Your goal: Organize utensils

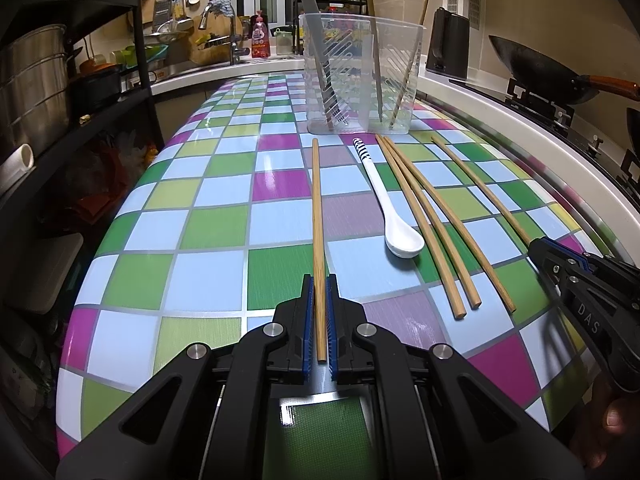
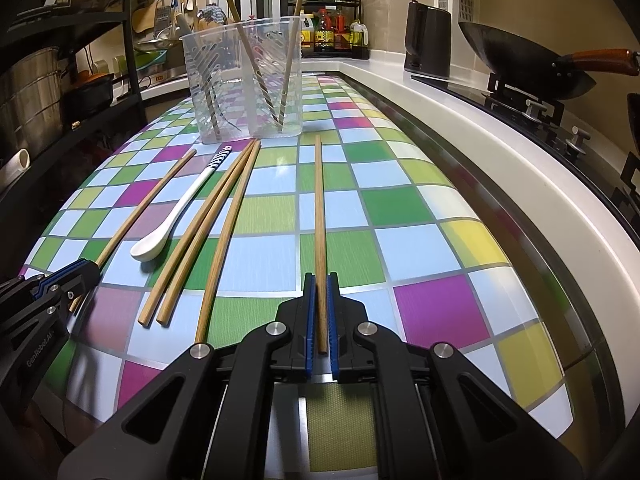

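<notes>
Left gripper (image 1: pixel 320 280): clamped on one long wooden chopstick (image 1: pixel 317 208).
Right gripper (image 2: pixel 321 280): clamped on another wooden chopstick (image 2: pixel 319 208).

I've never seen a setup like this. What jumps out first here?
The bright checkered tablecloth, with wooden chopsticks and a white spoon lying in a row. Each black gripper is shut on one chopstick: the left gripper at the row's left end, the right gripper at its right. Behind stands a clear plastic utensil holder.
</notes>
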Demonstrator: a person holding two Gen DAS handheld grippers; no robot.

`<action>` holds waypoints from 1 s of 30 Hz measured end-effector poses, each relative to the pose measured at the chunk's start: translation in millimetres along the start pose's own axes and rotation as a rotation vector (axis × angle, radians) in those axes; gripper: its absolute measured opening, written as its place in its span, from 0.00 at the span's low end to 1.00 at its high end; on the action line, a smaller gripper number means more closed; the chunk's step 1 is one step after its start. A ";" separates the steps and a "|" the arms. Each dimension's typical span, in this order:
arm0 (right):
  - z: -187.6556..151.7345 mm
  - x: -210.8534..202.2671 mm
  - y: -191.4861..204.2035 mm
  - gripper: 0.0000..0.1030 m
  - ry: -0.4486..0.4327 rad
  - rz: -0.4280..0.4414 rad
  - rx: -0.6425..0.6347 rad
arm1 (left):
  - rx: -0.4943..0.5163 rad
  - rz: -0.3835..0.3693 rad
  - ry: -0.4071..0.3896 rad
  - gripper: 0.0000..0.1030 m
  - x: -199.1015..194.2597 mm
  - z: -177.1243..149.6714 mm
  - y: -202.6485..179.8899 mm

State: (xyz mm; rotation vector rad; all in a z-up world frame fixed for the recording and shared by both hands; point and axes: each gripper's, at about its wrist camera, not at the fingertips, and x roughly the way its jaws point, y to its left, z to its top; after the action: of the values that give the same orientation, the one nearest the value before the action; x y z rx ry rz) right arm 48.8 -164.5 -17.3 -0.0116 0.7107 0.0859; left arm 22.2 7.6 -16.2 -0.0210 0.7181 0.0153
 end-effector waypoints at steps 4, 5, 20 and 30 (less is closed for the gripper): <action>-0.1 -0.2 0.6 0.06 -0.004 -0.002 -0.003 | -0.005 -0.003 0.001 0.06 0.7 0.3 0.1; 0.1 -0.1 0.7 0.05 -0.004 -0.002 -0.002 | -0.007 -0.005 0.002 0.06 0.9 0.5 0.2; 3.4 -10.0 -0.7 0.05 -0.009 -0.005 0.018 | -0.030 -0.030 0.011 0.06 -0.5 2.6 5.6; 15.6 -26.9 -3.1 0.05 -0.058 -0.025 0.014 | -0.035 -0.053 -0.058 0.06 -21.9 9.9 8.4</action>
State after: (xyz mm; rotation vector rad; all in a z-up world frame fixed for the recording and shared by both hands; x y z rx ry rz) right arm 38.9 -169.0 11.9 -0.0046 0.6532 0.0567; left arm 12.1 16.1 5.5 -0.0725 0.6587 -0.0226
